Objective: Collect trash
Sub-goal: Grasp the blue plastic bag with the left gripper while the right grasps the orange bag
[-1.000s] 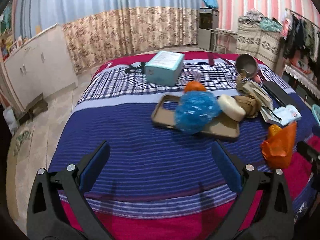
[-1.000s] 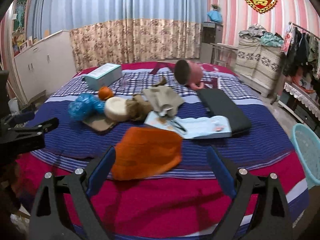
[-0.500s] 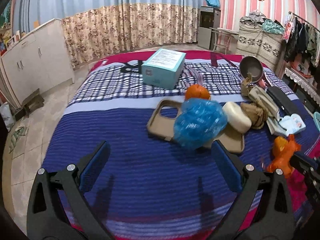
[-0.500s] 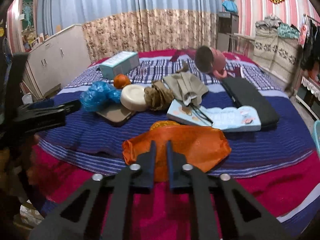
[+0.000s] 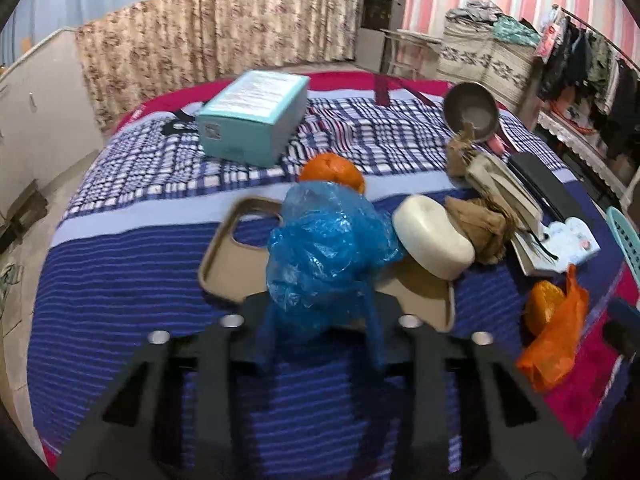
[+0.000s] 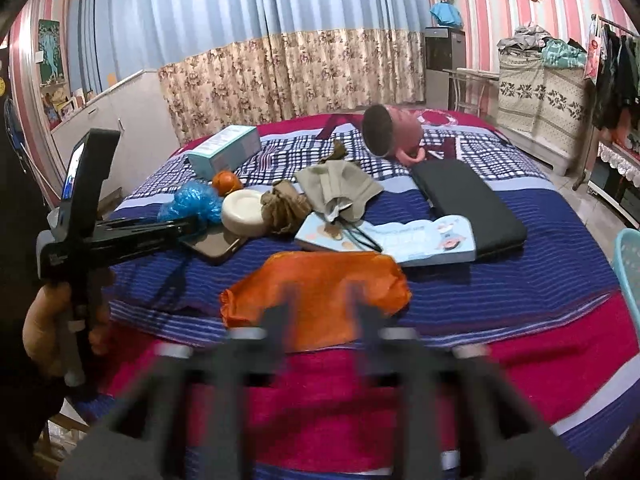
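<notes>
1. The left gripper [image 5: 320,320] has its fingers closed around the lower part of the blue plastic bag [image 5: 328,248], which rests crumpled on a tan phone case [image 5: 228,248] in the middle of the bed [image 5: 120,280].
2. The right gripper [image 6: 320,316] is blurred, but its fingers look pinched on the near edge of the orange plastic bag [image 6: 320,284]; the bag hangs at the near side of the bed, with a round orange lump showing inside it in the left wrist view.
3. So two pieces of trash appear to be in hand, and neither is in a bin yet. A pale blue basket [image 6: 630,264] stands on the floor just off the bed's right edge; it may be where the trash goes, though I cannot tell for sure.
4. Left on the bed: an orange [image 5: 332,172] just behind the blue bag, a white round container [image 5: 434,240], a brown crumpled wad [image 5: 480,224], a booklet [image 6: 400,240], a teal box [image 5: 252,116], a pink cup [image 6: 394,130] and a black case [image 6: 468,196].
5. Judged this way, the task is at an early stage: carrying and dropping both bags comes first, then sorting which remaining items count as trash.
</notes>
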`<state>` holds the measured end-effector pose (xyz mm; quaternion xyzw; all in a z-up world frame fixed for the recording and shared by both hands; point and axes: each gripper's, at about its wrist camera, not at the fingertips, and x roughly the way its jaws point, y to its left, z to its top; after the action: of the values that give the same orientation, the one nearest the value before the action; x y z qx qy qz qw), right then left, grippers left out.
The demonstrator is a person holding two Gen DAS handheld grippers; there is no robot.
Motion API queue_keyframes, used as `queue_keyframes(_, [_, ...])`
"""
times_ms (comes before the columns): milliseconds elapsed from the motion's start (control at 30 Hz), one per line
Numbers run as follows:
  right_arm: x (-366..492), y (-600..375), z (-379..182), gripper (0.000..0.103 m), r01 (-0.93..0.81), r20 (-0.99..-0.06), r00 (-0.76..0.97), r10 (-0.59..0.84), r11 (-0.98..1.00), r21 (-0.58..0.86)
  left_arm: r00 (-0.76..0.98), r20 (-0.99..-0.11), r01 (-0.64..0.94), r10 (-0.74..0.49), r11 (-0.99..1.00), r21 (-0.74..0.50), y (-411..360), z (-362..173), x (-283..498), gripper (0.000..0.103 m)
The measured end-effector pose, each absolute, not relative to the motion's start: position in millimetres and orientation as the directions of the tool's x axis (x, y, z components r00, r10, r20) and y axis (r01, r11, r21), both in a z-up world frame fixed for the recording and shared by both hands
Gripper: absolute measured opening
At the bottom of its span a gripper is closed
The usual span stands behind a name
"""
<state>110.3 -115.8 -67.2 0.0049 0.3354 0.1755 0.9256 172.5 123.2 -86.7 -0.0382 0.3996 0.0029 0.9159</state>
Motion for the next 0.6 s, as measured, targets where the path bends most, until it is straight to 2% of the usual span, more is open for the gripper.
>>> queue_keyframes(33, [108.8, -112.8, -67.4, 0.075, -0.319, -0.613, 0.722, 0.322, 0.940, 0.119, 0.685, -0.728, -0.031, -0.039, 0.996, -0.082, 124.1, -85.1, 168.5, 0.028])
queue_keyframes(133, [114.5, -96.1, -74.8, 0.075, -0.318, -0.646, 0.708, 0.286, 0.945, 0.070, 0.693, -0.719, -0.024, -0.053, 0.995, -0.098, 129.5, -78.7, 149.9, 0.027])
queue_keyframes(300, [129.9, -83.1, -98.2, 0.073, -0.333, -0.702, 0.640, 0.313, 0.936, 0.114, 0.705, -0.708, -0.026, -0.041, 0.996, -0.084, 134.7, -69.3, 119.0, 0.025])
queue_keyframes(333, [130.1, -83.7, -99.5, 0.065, -0.336, -0.701, 0.636, 0.322, 0.934, 0.124, 0.710, -0.703, -0.025, -0.037, 0.997, -0.077, 134.3, -67.3, 115.6, 0.025])
queue_keyframes(367, [129.8, -84.7, -100.0, 0.050, -0.358, -0.700, 0.620, 0.353, 0.922, 0.148, 0.718, -0.696, -0.024, -0.031, 0.997, -0.068, 133.0, -64.3, 110.8, 0.025])
queue_keyframes(567, [117.4, -95.8, -91.5, 0.011, -0.399, -0.674, 0.611, 0.416, 0.897, 0.192, 0.737, -0.674, -0.013, -0.056, 0.995, -0.097, 129.8, -50.3, 102.6, 0.025])
queue_keyframes(600, [116.1, -101.3, -89.4, 0.009, -0.397, -0.665, 0.612, 0.428, 0.893, 0.209, 0.739, -0.671, -0.010, -0.058, 0.995, -0.098, 128.6, -48.5, 102.0, 0.025])
